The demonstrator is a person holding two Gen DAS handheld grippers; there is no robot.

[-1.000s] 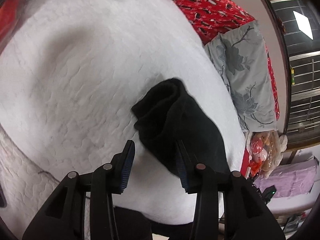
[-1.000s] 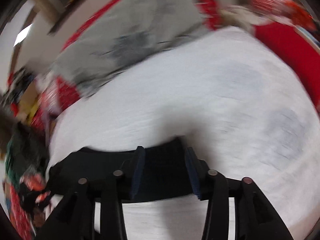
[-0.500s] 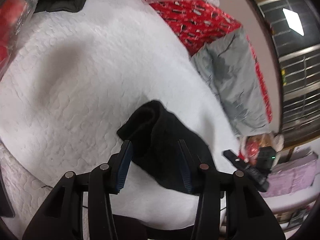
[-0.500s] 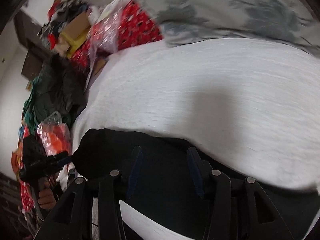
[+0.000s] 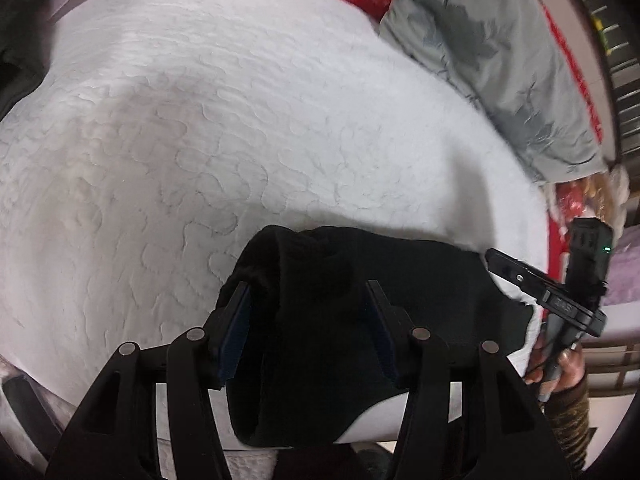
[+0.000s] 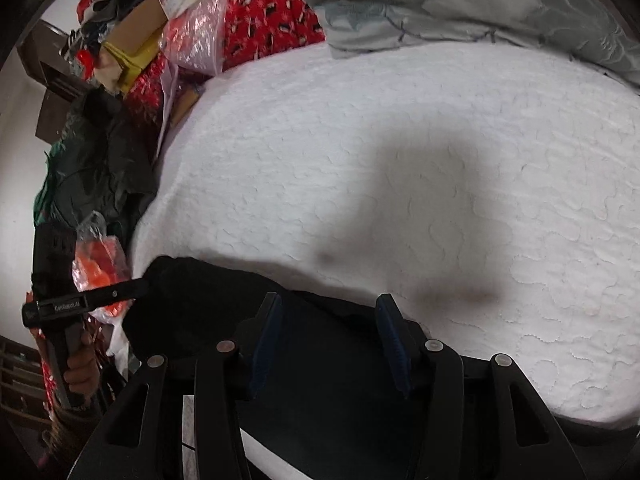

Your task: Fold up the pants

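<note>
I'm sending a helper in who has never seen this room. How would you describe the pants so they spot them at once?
Start at the white quilted bed cover that fills most of the view. At its near edge lies a bunched black garment, the pants, with the left tongs and the right tongs open over them. They are the only plain black fabric on the white cover; the grey floral pillow lies along its far side.

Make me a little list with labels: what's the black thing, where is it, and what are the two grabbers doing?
black thing: pants, bunched, not yet neatly folded
where: near edge of the white quilt
left gripper: open, fingers either side of a pants fold
right gripper: open, over the pants, gripping nothing
beside the quilt: grey flowered pillow, red cloth
</note>
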